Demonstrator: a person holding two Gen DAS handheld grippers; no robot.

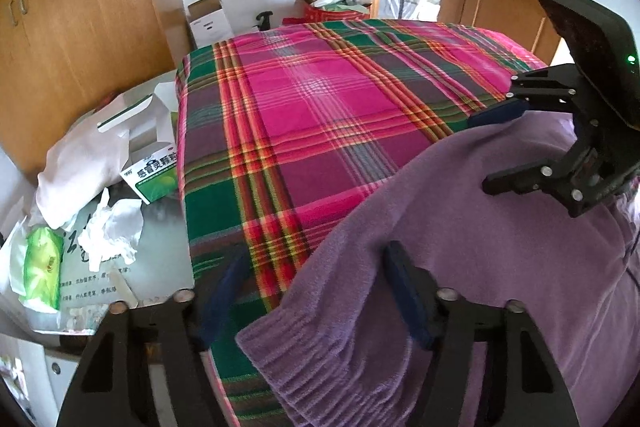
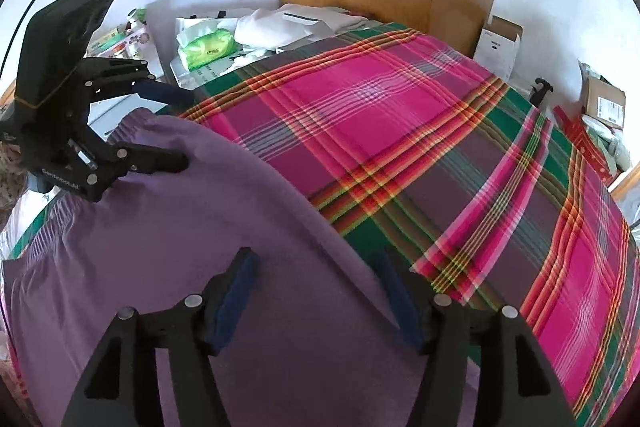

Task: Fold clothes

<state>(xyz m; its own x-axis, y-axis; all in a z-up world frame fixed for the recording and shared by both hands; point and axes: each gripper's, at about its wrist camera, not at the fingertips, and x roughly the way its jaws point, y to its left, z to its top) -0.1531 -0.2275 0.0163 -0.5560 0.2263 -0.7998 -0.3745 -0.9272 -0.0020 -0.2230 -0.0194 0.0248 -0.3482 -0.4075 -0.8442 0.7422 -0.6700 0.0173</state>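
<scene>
Both tongs stood released, gripping nothing. Left gripper (image 1: 316, 291) hung with its jaws spread astride the ribbed hem of the purple sweater (image 1: 460, 267), one blue pad over plaid cloth, the other above the knit. Right gripper (image 2: 316, 291) likewise straddled the sweater's edge, pads clear of the fabric. Sweater lay spread at the near side of the plaid bedspread (image 2: 400, 107). Beyond the bed's edge: a cluttered side table (image 1: 160, 267) carrying a medicine box (image 1: 154, 177), crumpled tissues (image 1: 114, 231) and a green wipes pack (image 1: 42, 267).

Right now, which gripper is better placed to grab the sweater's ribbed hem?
Left gripper, probably: the purple sweater has its ribbed hem between its open fingers. Right gripper straddles a plain edge.
</scene>
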